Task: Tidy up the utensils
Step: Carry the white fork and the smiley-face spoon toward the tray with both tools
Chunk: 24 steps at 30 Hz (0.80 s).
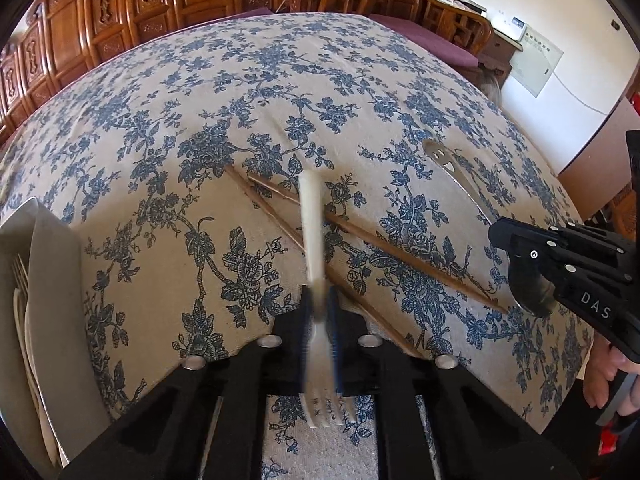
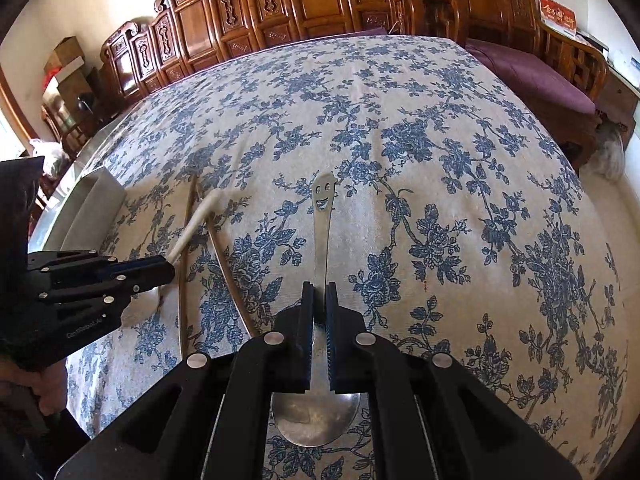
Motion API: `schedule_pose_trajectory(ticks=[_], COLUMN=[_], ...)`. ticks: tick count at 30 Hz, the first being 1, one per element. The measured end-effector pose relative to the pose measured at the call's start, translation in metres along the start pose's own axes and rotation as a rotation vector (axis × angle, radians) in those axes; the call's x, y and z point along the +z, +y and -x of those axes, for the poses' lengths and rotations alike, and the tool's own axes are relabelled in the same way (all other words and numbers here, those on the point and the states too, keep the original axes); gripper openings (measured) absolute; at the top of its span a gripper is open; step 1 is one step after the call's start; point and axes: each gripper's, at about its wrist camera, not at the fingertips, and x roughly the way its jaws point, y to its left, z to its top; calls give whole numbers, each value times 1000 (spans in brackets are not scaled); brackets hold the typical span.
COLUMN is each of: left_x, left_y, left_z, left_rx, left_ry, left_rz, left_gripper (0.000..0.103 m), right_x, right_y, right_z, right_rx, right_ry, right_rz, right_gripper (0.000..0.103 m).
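My left gripper [image 1: 318,304] is shut on a fork [image 1: 312,220] with a cream handle, tines toward the camera, held above the flowered tablecloth. The fork also shows in the right wrist view [image 2: 196,220]. My right gripper [image 2: 319,308] is shut on a steel spoon [image 2: 322,224] with a smiley face cut into its handle, bowl toward the camera. The spoon handle shows in the left wrist view [image 1: 448,164], with the right gripper [image 1: 520,268] at the right. Two brown chopsticks [image 1: 384,240] lie crossed on the cloth under the fork.
A grey utensil tray [image 1: 52,272] stands at the left table edge with a fork [image 1: 20,280] in it; it also shows in the right wrist view [image 2: 96,204]. Carved wooden cabinets [image 2: 280,4] and a purple-cushioned bench [image 2: 532,76] stand beyond the table.
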Motion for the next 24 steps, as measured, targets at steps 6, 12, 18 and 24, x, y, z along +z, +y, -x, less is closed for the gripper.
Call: schedule_pose_trajectory(ticks=[6, 12, 18, 24], left_x=[-6, -13, -19, -27], left_y=[-2, -2, 0, 3], left_z=[16, 42, 76, 111], left_rx=[22, 34, 54, 73], left_ry=[-28, -62, -109, -158], left_rz=[-22, -23, -16, -4], left_gripper=[5, 5, 5, 5], right_x=[4, 9, 13, 18], right_y=[5, 16, 33, 50], right_z=[8, 21, 36, 51], right_rx=[18, 38, 67, 96], right_ry=[-16, -40, -68, -95], right_rz=[1, 22, 52, 81], right_gripper=[7, 7, 7, 7])
